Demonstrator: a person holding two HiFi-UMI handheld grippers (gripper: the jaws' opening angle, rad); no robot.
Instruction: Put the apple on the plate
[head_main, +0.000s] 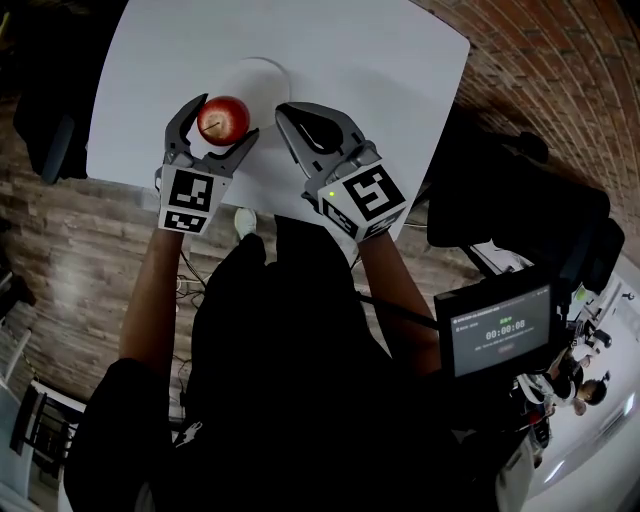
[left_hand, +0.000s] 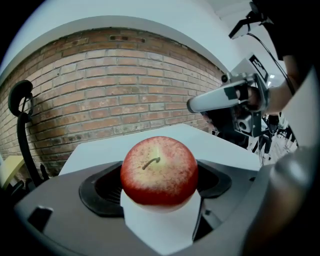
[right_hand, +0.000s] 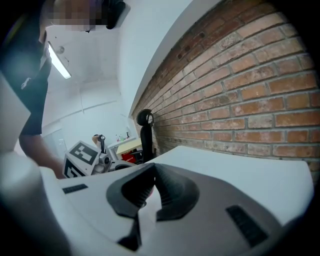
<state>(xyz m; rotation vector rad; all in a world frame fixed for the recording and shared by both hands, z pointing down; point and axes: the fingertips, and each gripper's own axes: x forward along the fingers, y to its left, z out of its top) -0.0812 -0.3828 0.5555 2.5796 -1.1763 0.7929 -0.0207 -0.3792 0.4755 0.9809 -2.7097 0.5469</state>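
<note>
A red apple (head_main: 224, 119) with a short stem sits between the two jaws of my left gripper (head_main: 216, 124), which is shut on it. In the left gripper view the apple (left_hand: 159, 170) fills the gap between the dark pads, held above the white table. The white plate (head_main: 268, 78) lies on the white table (head_main: 380, 60) just beyond and to the right of the apple. My right gripper (head_main: 292, 118) hovers close to the right of the apple, shut with nothing in it; its pads (right_hand: 170, 192) meet in the right gripper view.
The table's near edge runs under both grippers, with a brick-pattern floor (head_main: 70, 260) below it. A black chair (head_main: 45, 90) stands at the left. At the right a dark stand carries a small screen (head_main: 500, 325). A brick wall (left_hand: 115, 90) rises behind the table.
</note>
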